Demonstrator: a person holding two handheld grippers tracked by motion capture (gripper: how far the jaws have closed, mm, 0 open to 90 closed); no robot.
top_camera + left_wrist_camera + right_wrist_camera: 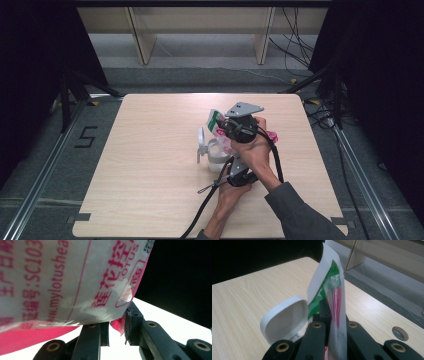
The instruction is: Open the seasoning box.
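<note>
A plastic bag [215, 120], white with green and pink print, hangs over the middle of the table. My right gripper [223, 131], the one with the grey plate, is shut on the bag's upper edge [329, 285]. My left gripper [227, 162] comes from below, with its jaws pinching the pink lower corner of the bag [62, 277]. In the left gripper view the left gripper [117, 327] holds that corner between its pads. Under the bag stands a small white container [216, 157], its hinged lid [284, 320] standing open.
The wooden table [150, 150] has bare room to the left and at the back. Its right edge [320, 165] lies close to the hands. Shelf legs and cables stand on the floor beyond the far edge.
</note>
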